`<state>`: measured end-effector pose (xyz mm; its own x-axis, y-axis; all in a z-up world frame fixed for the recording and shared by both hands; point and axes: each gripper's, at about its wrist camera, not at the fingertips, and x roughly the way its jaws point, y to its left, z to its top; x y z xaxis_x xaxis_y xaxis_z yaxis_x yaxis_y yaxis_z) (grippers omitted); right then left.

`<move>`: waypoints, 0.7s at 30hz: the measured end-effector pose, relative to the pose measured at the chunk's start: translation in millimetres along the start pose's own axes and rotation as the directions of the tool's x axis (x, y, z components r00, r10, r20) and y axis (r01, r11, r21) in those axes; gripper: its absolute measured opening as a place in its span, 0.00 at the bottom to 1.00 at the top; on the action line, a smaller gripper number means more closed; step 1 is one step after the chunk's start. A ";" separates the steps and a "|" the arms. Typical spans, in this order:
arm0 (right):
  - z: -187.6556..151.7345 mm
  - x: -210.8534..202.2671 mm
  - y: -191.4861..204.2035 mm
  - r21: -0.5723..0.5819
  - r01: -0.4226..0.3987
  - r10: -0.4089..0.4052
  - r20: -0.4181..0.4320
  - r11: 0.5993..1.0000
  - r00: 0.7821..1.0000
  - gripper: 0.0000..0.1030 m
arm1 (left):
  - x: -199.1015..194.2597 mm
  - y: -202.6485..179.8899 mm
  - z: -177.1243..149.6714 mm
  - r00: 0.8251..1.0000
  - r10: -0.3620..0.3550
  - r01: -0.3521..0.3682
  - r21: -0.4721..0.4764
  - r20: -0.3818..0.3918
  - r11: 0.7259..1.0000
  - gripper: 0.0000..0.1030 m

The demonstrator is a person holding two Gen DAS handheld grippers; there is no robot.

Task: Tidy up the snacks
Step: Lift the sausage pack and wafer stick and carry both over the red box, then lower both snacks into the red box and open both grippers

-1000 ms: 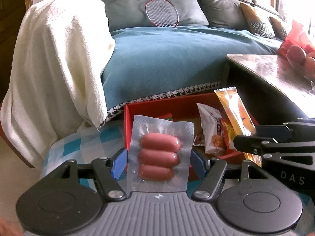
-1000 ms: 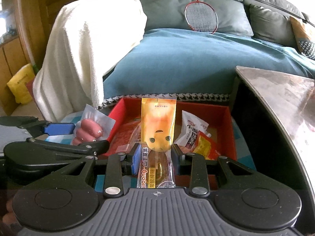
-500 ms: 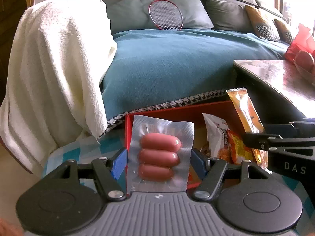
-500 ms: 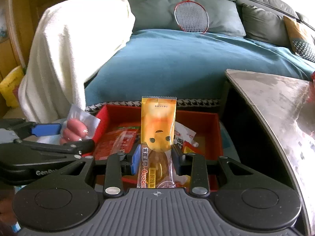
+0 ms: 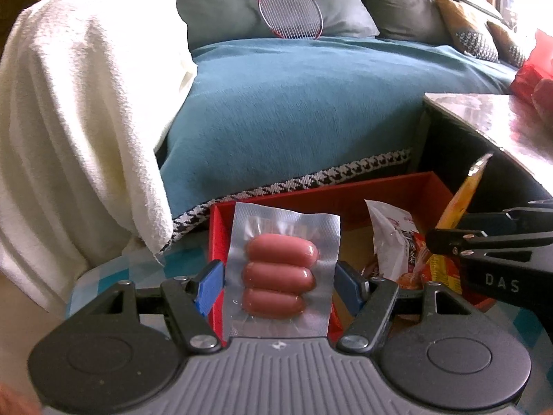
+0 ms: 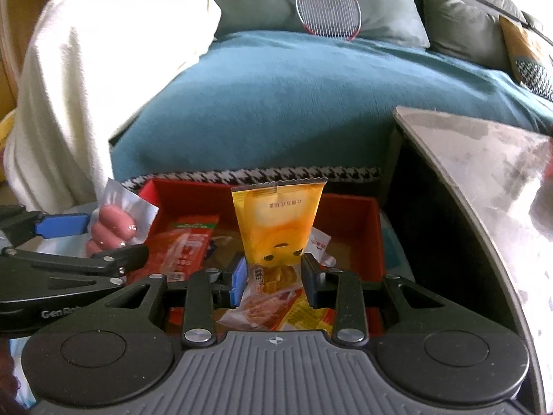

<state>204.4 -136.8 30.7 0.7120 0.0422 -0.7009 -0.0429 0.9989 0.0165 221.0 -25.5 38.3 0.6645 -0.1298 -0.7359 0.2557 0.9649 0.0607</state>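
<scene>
My left gripper (image 5: 276, 282) is shut on a clear vacuum pack of three pink sausages (image 5: 280, 273), held upright over the left end of a red box (image 5: 345, 192). My right gripper (image 6: 274, 276) is shut on a yellow snack packet (image 6: 278, 221), held upright over the middle of the red box (image 6: 375, 228). The box holds several snack packets, among them a white one (image 5: 392, 238) and a red one (image 6: 186, 245). The left gripper with the sausage pack (image 6: 114, 223) shows at the left of the right wrist view. The right gripper with the yellow packet (image 5: 463, 200) shows at the right of the left wrist view.
The box stands on a blue-checked surface (image 5: 103, 280) before a sofa with a teal blanket (image 5: 304, 103). A white towel (image 5: 79, 103) hangs at left. A grey stone table (image 6: 484, 159) stands close at right. A badminton racket (image 6: 328, 8) leans on the cushions.
Both grippers have moved forward over the red box with their packs still held. The yellow packet now tilts further away and sits deeper over the box's contents.
</scene>
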 end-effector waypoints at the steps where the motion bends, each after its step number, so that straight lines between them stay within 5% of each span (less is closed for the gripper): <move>1: 0.0 3.3 -1.2 0.004 -0.001 0.001 -0.006 1.000 1.000 0.40 | 3.0 -0.8 0.5 1.000 0.001 -0.001 0.002 -0.003 1.000 0.61; 21: -4.3 39.2 -8.6 0.038 -0.014 0.018 -0.101 0.999 0.995 0.48 | 44.5 -4.1 -4.1 0.994 0.020 -0.019 0.009 -0.109 1.000 0.64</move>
<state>229.7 -143.8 0.1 0.6371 0.0584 -0.7686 -0.0263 0.9982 0.0540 246.6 -34.3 2.5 0.5892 -0.0848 -0.8036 0.2488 0.9652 0.0806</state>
